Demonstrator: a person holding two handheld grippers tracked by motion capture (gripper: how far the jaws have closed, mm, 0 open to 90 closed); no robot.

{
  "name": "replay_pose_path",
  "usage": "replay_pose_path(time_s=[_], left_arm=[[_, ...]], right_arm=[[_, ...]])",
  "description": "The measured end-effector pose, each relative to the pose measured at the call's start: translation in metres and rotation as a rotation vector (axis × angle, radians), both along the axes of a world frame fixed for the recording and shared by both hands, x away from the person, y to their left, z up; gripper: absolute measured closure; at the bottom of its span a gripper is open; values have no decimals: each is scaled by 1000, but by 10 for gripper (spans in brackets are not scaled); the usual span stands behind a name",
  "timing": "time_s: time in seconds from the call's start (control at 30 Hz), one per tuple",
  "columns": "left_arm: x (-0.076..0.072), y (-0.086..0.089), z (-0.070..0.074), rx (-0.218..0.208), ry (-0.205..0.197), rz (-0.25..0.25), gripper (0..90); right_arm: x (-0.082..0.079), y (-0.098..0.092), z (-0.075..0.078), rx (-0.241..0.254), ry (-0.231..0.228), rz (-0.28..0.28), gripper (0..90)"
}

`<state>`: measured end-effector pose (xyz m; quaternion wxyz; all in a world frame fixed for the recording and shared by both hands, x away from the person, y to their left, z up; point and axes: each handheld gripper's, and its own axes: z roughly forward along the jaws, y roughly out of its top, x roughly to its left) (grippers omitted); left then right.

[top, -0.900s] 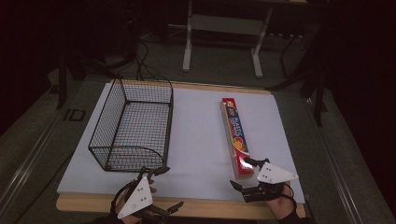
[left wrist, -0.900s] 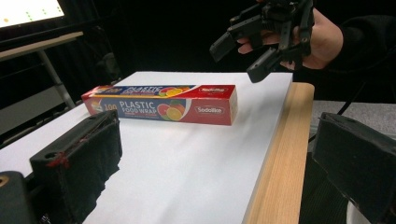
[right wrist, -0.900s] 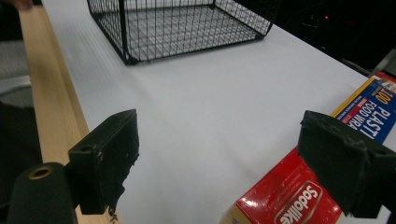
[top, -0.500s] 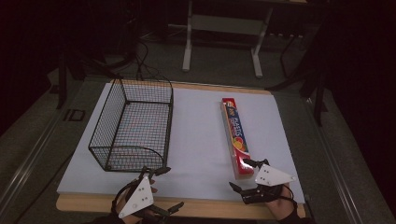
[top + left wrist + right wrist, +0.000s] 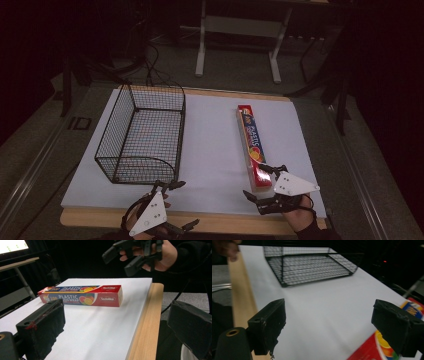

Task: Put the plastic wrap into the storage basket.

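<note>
The step in hand looks like the approach to a pick-up: the right gripper [image 5: 265, 185] hovers at the near end of the plastic wrap box [image 5: 251, 142], jaws spread wide and empty, one jaw beside the box end, nothing pinched yet; the left gripper [image 5: 177, 205] waits at the counter's [image 5: 215, 150] near edge just before the wire basket [image 5: 142, 135], also spread and holding nothing. The box lies flat on the right half of the counter, well apart from the basket; next, I judge, the right jaws must straddle its narrow width and close. The box is long, slim, glossy red cardboard with fruit prints; the basket is black wire mesh, open-topped; the counter is smooth white with a pale wooden rim.
</note>
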<state>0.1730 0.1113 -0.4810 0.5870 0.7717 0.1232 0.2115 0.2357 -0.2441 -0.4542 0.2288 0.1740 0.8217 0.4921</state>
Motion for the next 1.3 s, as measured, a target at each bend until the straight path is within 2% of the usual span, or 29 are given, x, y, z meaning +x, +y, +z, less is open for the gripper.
replay_pose_path(time_s=[0.2, 0.33, 0.57, 0.67, 0.73, 0.8, 0.83, 0.87, 0.9, 0.97, 1.13, 1.3], left_arm=[[0, 0, 0, 2, -2, 1, 19], [0, 0, 0, -1, -4, 1, 19], [-1, -1, 0, 1, -8, -4, 19], [-1, -1, 0, 2, -8, -4, 19], [-1, -1, 0, 3, -8, -6, 19], [-1, -1, 0, 5, -9, -7, 19], [-1, -1, 0, 5, -9, -7, 19], [-1, -1, 0, 5, -9, -7, 19], [-1, -2, 0, 4, -9, -8, 19], [-1, -2, 0, 5, -10, -7, 19], [-1, -2, 0, 11, -11, -10, 19], [-1, -2, 0, 15, -13, -11, 19]], right_arm=[[12, 3, 7, -4, -23, -24, 118], [23, 7, 9, -16, -22, -35, 122], [45, 14, 5, -36, 9, -165, 129], [55, 16, 3, -62, 15, -199, 129], [63, 16, 2, -60, 34, -217, 130], [69, 15, 0, -69, 41, -259, 137], [69, 15, 0, -69, 41, -259, 137], [73, 14, 0, -67, 57, -273, 137], [82, 12, -1, -58, 97, -317, 136], [88, 10, -3, -49, 130, -338, 131], [104, 10, -5, -52, 162, -411, 117], [120, 13, -9, -63, 207, -453, 111]])
